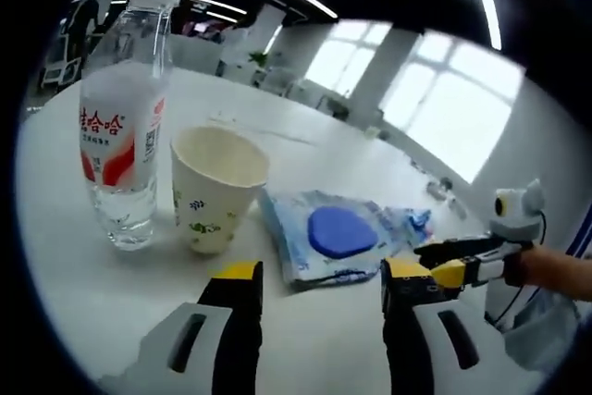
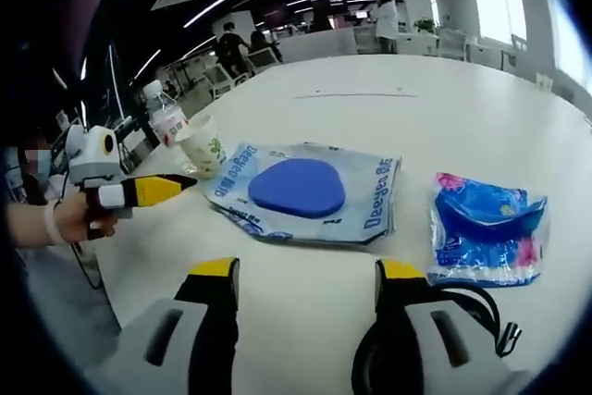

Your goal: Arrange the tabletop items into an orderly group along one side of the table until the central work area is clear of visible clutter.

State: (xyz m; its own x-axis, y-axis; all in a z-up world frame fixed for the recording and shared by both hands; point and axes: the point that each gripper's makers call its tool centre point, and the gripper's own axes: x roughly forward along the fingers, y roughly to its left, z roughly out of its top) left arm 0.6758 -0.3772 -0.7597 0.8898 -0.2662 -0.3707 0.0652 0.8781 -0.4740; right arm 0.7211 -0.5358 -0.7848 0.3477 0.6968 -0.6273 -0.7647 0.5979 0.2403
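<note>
In the left gripper view, a clear water bottle (image 1: 120, 136) with a red and white label stands at the left, and a paper cup (image 1: 217, 187) is upright beside it. Right of the cup lies a flat blue and white packet (image 1: 338, 233), then a small blue packet (image 1: 413, 223). My left gripper (image 1: 321, 275) is open, just short of the flat packet, with nothing between its jaws. My right gripper (image 2: 307, 270) is open too, facing the flat packet (image 2: 301, 191); the small blue packet (image 2: 487, 228) lies to its right. The bottle (image 2: 166, 122) and cup (image 2: 203, 145) stand beyond.
All the items rest on a white round table (image 2: 416, 108). The left gripper (image 2: 139, 191), held by a hand, comes in from the left of the right gripper view, and the right gripper (image 1: 462, 261) from the right of the left gripper view. People (image 2: 231, 48) and office furniture stand far behind.
</note>
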